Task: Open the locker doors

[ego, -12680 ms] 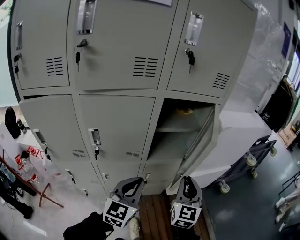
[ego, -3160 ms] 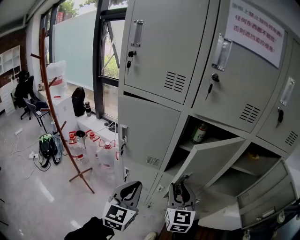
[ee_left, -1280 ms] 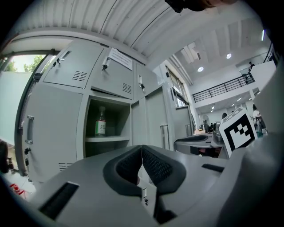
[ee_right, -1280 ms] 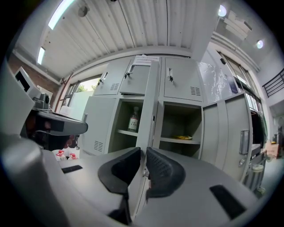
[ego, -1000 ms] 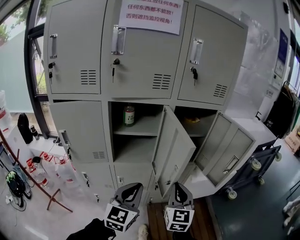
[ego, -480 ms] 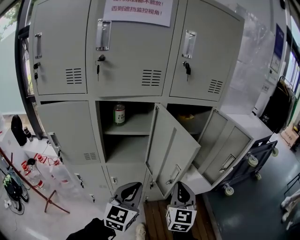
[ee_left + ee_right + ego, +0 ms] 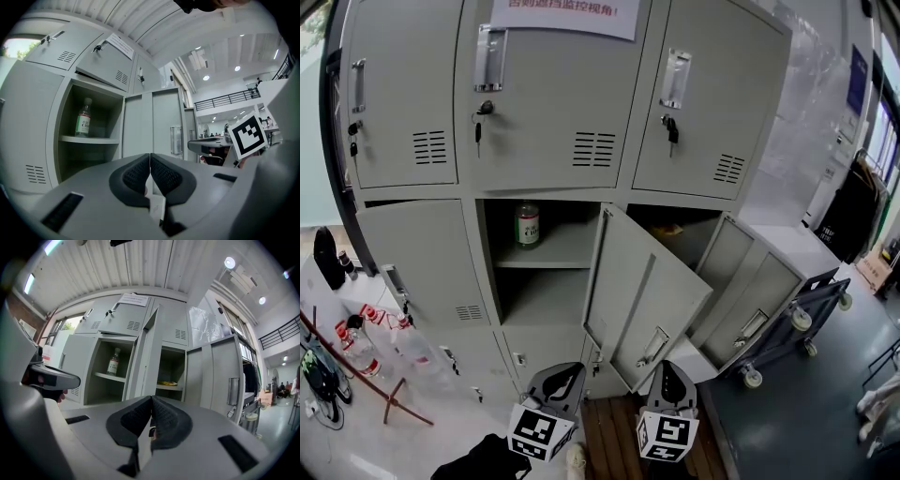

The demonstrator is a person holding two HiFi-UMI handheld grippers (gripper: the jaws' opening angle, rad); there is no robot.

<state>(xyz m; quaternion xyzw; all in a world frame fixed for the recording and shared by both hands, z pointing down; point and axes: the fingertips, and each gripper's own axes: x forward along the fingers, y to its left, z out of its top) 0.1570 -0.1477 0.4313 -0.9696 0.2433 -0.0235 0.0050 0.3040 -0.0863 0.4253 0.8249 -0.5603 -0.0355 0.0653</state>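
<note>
Overlapping right compartment (image 7: 682,242), open door (image 7: 642,302); sign (image 7: 565,13) cut off.

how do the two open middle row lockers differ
The centre locker holds a bottle on its shelf; the right locker holds something yellow. The centre locker's inside shows fully; the right locker's is partly hidden behind the centre door. Both are grey, with doors swung open.
</note>
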